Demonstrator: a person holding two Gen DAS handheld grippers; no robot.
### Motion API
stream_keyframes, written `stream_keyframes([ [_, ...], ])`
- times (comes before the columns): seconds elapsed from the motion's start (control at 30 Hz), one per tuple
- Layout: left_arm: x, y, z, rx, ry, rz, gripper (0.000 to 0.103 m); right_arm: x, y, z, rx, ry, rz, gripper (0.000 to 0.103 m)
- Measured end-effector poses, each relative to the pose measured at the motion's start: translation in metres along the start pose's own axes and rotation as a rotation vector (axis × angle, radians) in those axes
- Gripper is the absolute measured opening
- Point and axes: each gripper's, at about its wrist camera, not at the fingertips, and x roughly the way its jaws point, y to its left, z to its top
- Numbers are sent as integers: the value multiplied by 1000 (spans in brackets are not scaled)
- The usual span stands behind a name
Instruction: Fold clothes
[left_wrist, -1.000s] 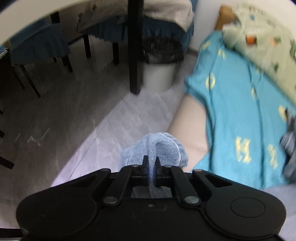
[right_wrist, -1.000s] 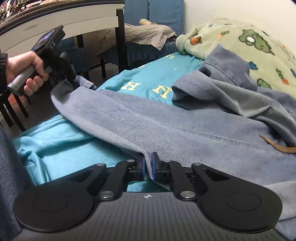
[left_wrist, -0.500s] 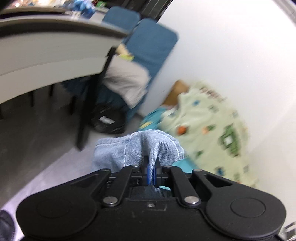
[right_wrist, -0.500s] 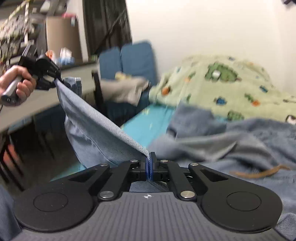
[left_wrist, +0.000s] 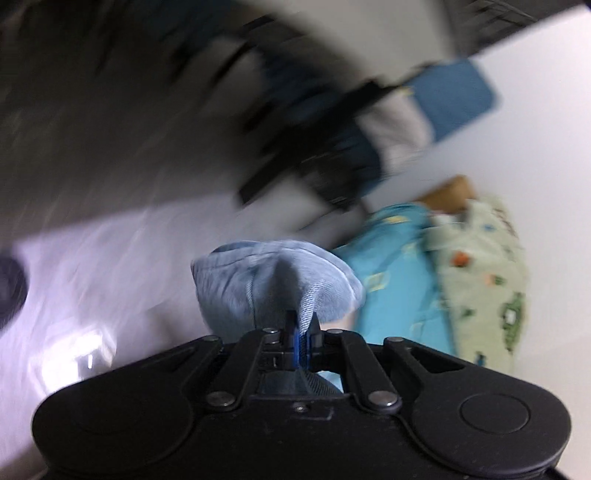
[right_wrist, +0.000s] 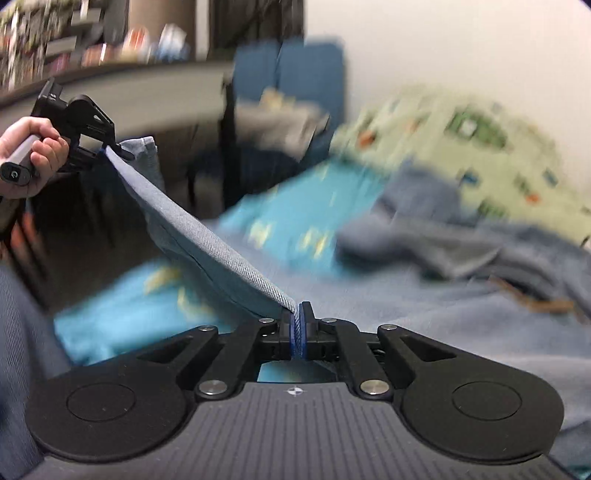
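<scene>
- Denim garment, pale blue, is stretched as a taut edge between the two grippers, raised off the bed; its long axis in the right wrist view climbs from bottom centre to upper left.
- Only the right wrist view shows that whole span: the left gripper sits at the upper left, held by a hand around its grey handle, with the cloth's far end pinched at its tip.
- The right gripper is clenched on the near end of the same edge, with blue pads pressed to the fabric from both sides.
- Beyond it in the same view, more denim lies crumpled across the turquoise sheet, reaching toward the green patterned blanket at the right.
- The left wrist view alone shows how the cloth bunches: the left gripper is clamped on a fold that bulges into a rounded lump ahead of its tips.
- That view is heavily blurred and tilted; a pale floor, dark furniture and a blue chair back can be made out, with the sheet and blanket at the right.
</scene>
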Motion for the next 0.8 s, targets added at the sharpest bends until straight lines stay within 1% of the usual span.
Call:
stream_keyframes([
  [0.07, 8, 31, -8, -76, 29, 9, 3, 9, 1, -6, 4, 76, 29, 4],
  [0.17, 12, 60, -14, -155, 51, 5, 3, 16, 1, -11, 15, 143, 49, 5],
  [0.3, 7, 90, -25, -236, 76, -4, 3, 16, 3, -16, 13, 189, 74, 7],
  [0.4, 1, 109, -31, -278, 96, -20, 3, 9, 0, -12, 37, 165, 74, 9],
  [0.5, -7, 110, -32, -240, 107, -7, 4, 0, -1, -9, 71, 139, 71, 11],
  [0.57, -15, 106, -33, -189, 100, 2, 8, -8, -3, -8, 96, 124, 63, 12],
  [0.6, -20, 102, -33, -156, 93, 7, 10, -11, -5, -8, 116, 119, 63, 18],
  [0.63, -26, 99, -34, -122, 86, 13, 12, -15, -8, -7, 143, 114, 65, 22],
  [0.7, -40, 91, -37, -47, 75, 33, 22, -24, -14, -6, 186, 93, 69, 27],
  [0.73, -47, 87, -39, -16, 72, 38, 29, -28, -15, -5, 195, 78, 67, 27],
  [0.8, -63, 74, -45, 64, 53, 48, 31, -34, -18, -2, 203, 46, 49, 28],
])
